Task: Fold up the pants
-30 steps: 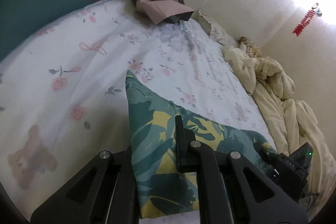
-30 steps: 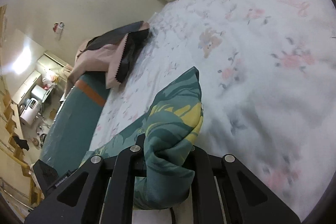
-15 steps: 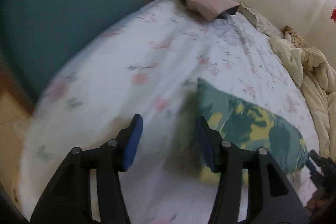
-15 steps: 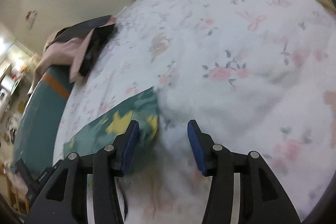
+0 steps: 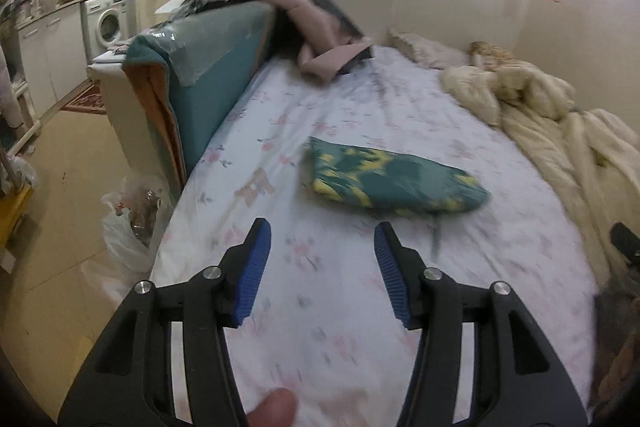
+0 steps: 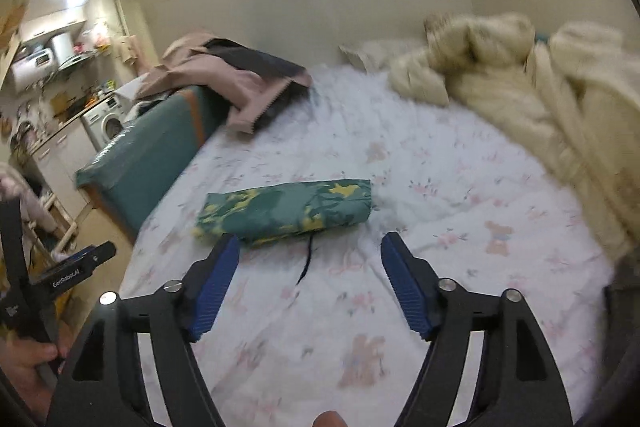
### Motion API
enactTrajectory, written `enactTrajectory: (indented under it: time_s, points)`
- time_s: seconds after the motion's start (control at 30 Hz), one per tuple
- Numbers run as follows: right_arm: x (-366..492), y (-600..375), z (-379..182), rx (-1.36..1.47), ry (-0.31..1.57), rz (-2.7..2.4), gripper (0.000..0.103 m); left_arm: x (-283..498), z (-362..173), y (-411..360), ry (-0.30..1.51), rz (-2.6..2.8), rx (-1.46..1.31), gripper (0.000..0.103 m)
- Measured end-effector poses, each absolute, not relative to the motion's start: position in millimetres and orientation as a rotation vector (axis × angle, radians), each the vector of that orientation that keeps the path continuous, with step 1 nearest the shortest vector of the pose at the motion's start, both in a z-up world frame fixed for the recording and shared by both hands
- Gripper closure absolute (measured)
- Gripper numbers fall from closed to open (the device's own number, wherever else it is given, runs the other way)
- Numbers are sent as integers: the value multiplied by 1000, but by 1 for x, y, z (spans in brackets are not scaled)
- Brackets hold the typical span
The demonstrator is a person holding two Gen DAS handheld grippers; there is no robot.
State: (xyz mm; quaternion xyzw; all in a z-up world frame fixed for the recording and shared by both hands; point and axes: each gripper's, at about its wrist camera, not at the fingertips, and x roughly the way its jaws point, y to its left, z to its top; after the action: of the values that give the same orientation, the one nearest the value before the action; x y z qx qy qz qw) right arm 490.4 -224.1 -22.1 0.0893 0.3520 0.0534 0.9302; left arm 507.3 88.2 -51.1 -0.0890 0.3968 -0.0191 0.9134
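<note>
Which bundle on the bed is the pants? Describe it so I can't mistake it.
On the floral sheet, near the side by the teal mattress, lies a flat folded packet: the pants. Unlike the pink coat and cream duvet, they have a teal-and-yellow leaf print, with a dark drawstring trailing out.

We see each hand-held gripper, left and right, as black plastic arms with silver screws, ribbed blue pads, and bare fingertip skin behind them.
</note>
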Motion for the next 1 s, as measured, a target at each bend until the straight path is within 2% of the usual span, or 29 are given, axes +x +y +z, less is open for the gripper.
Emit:
enactTrajectory:
  time_s: [0.13, 0.17, 0.23, 0.3, 0.4, 0.5, 0.53, 0.63, 0.83, 1.0]
  points:
    - [438, -207, 2, 169, 703, 103, 27, 455, -17, 76, 779, -97, -154, 45]
    - [425, -204, 6, 164, 699, 98, 27, 445, -13, 75, 767, -93, -139, 41]
    - [404, -198, 12, 148, 690, 88, 26, 419, -1, 76, 738, -91, -118, 24]
    - [384, -195, 17, 146, 690, 78, 25, 394, 9, 76, 713, -78, -94, 19]
    - [354, -192, 22, 155, 686, 73, 13, 366, 17, 74, 696, -68, -37, 19]
    - [326, -185, 20, 127, 669, 63, 9, 339, 18, 74, 702, -47, -11, 18]
    - [318, -182, 18, 123, 665, 57, 5, 332, 17, 75, 706, -52, -19, 14]
    - [293, -175, 9, 112, 655, 49, 3, 312, 10, 78, 705, -61, -42, 3]
    - [276, -166, 3, 78, 654, 45, 1, 290, -2, 76, 687, -46, -94, 0]
    - [275, -160, 2, 56, 625, 16, 0, 284, -3, 57, 642, -38, 33, 0]
